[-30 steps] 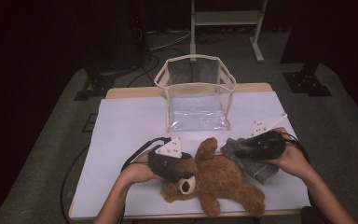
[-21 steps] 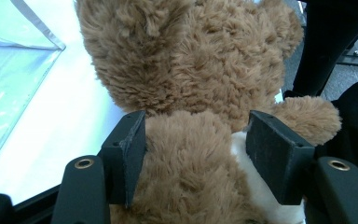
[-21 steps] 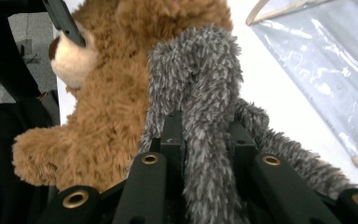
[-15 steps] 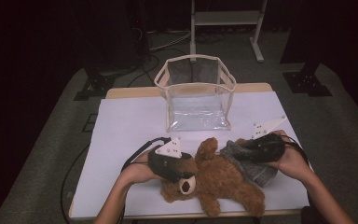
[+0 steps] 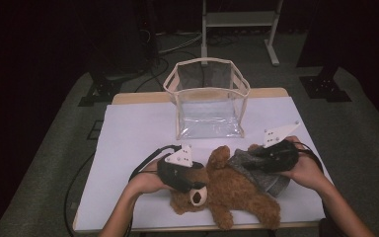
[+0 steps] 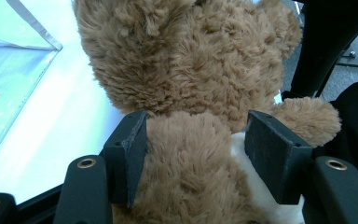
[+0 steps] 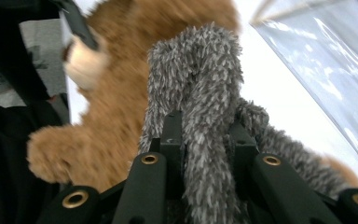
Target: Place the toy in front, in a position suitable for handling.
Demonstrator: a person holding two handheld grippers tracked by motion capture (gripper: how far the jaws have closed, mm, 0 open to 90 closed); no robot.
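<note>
A brown teddy bear (image 5: 237, 192) lies on its back on the white table (image 5: 133, 133), head toward the left. My left gripper (image 5: 195, 185) is shut on the bear's head (image 6: 191, 186), with a pad pressed into the fur on each side. A grey fuzzy cloth (image 5: 271, 182) lies over the bear's right side. My right gripper (image 5: 256, 160) is shut on a fold of that cloth (image 7: 196, 70), which stands up between the jaws. The bear's body (image 7: 116, 102) shows behind the fold.
A clear plastic container (image 5: 205, 61) with a beige rim stands open at the back middle of the table. Its wall shows at the left (image 6: 9, 79) and at the upper right (image 7: 326, 60). A metal stand (image 5: 239, 19) is on the floor behind.
</note>
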